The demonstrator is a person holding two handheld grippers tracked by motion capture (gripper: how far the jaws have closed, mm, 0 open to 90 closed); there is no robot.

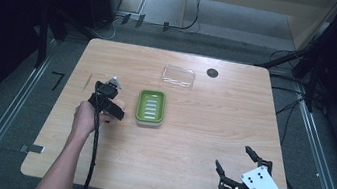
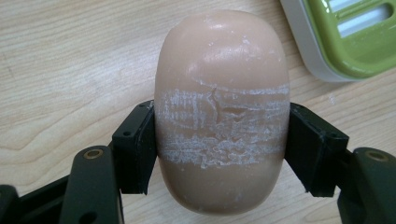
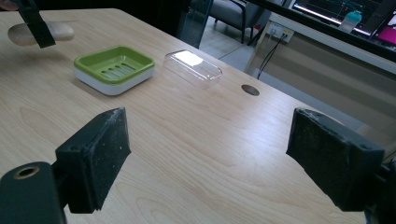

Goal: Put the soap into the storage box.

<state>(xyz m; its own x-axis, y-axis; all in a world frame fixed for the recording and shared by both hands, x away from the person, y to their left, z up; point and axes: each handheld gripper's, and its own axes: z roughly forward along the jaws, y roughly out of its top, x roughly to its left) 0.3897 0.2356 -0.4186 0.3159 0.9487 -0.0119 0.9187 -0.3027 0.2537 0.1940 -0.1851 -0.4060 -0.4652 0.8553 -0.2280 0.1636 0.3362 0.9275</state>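
A pale wooden worktop (image 1: 189,143) stands on grey floor, dark equipment at both sides. The left gripper (image 2: 219,140) clamps its fingers (image 2: 135,144) on a beige soap bar (image 2: 222,112) just beside the green soap dish (image 1: 151,107). The right gripper (image 3: 210,158) waits with fingers wide near the worktop's corner.

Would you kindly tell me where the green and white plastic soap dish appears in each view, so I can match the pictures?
High view: the green and white plastic soap dish sits at the table's middle, right of the left tool.
Left gripper view: its corner shows at top right, beyond the held beige oval soap bar.
Right gripper view: upper left.
Shared landmark: the soap dish, which sits beside the clear plastic lid.
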